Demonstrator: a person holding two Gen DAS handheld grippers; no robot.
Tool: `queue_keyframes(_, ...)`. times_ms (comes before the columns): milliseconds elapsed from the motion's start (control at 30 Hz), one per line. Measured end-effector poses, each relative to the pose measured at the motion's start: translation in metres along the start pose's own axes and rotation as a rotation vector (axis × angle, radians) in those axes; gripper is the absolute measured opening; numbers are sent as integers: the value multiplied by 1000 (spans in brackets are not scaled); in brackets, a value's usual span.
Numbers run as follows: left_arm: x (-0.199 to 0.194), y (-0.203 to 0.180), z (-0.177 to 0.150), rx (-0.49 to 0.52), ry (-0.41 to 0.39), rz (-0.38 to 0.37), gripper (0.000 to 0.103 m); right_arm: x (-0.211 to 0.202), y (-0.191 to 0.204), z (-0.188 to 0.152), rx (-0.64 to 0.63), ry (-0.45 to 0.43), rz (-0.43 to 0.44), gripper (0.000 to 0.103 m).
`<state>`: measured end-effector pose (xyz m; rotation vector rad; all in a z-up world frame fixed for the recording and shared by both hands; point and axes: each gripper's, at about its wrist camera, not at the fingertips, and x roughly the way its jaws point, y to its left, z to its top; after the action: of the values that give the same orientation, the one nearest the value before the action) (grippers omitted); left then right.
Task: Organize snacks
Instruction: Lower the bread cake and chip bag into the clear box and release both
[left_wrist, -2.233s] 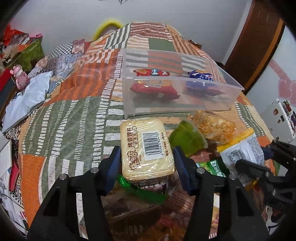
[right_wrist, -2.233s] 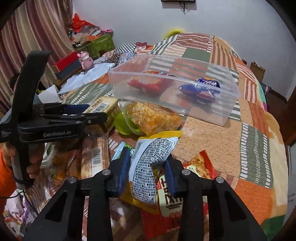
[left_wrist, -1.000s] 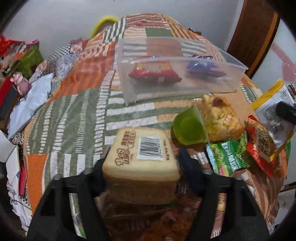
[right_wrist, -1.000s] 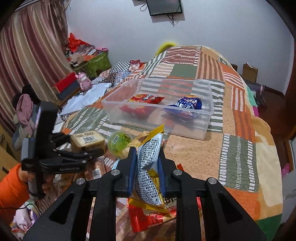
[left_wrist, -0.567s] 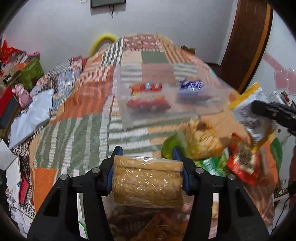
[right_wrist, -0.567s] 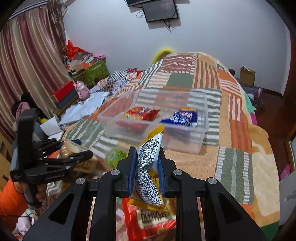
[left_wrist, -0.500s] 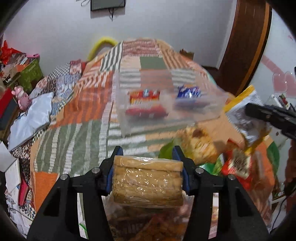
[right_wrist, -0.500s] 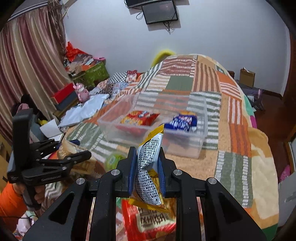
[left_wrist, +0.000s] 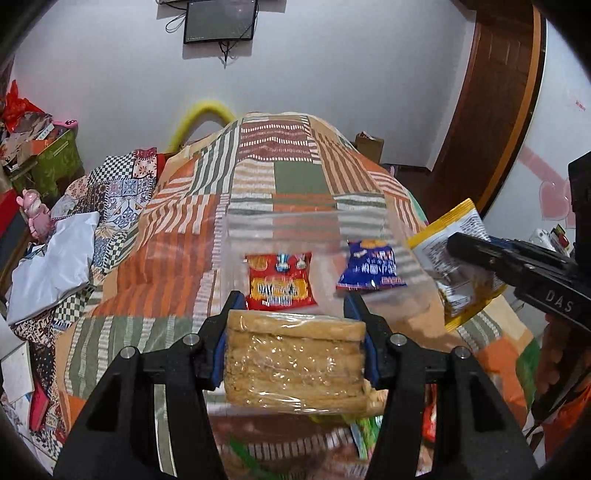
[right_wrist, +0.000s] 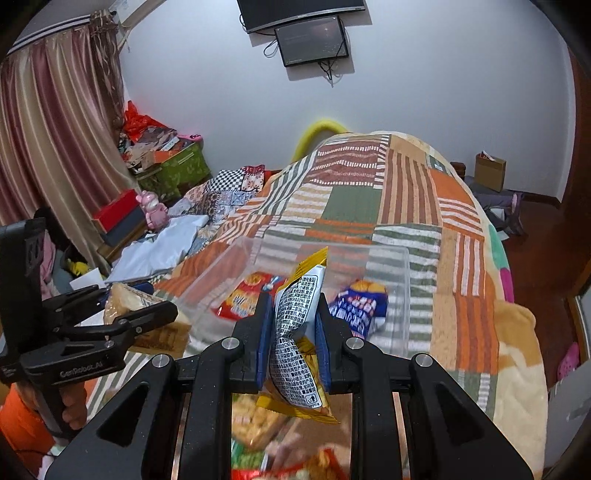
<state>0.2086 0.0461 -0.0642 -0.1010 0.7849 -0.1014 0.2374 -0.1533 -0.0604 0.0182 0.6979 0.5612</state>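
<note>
Two snacks are up off the bed, one in each gripper. My left gripper (left_wrist: 295, 354) has its jaws partly open, clamped on the wrapped cracker block (left_wrist: 295, 365). My right gripper (right_wrist: 293, 332) has its jaws nearly closed, pinching the yellow-edged packet (right_wrist: 297, 332). Both hang near the clear bin (left_wrist: 236, 251) mid-bed, where a red packet (left_wrist: 279, 282) and blue packet (left_wrist: 369, 267) lie.

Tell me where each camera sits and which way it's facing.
Left wrist: on the left tool, looking down its fingers at the bin on the bed; holds a cracker pack; right tool at right.
Right wrist: on the right tool, facing the same bin; pinches a yellow bag; left tool and hand at left.
Shared: bin, red packet, blue packet.
</note>
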Motion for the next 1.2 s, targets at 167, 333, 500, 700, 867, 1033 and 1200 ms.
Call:
queue_keyframes(167,14,4,15,-10,-7,0,55,16,-2,12,4,2,-5,19)
queue_keyframes(333,32,8,26,-27,-10,-5,55,34,-7,18,10,12,-17,19)
queue_keyframes(500,56,10,31,-36,15,-3,55,57,-11,21,11,39,-32,19)
queue_keyframes(700,85,9,33,-27,51,12,55,79,-13,22,19,68,-30,19)
queue_keyframes(867,103,7,27,-6,97,31,55,93,-11,13,0,113,-24,20)
queue_keyframes(1033,110,7,21,-13,120,22,55,102,-9,3,-21,162,-21,21)
queue_keyframes(1200,110,8,20,-12,130,37,57,105,-8,-3,-37,186,-30,21)
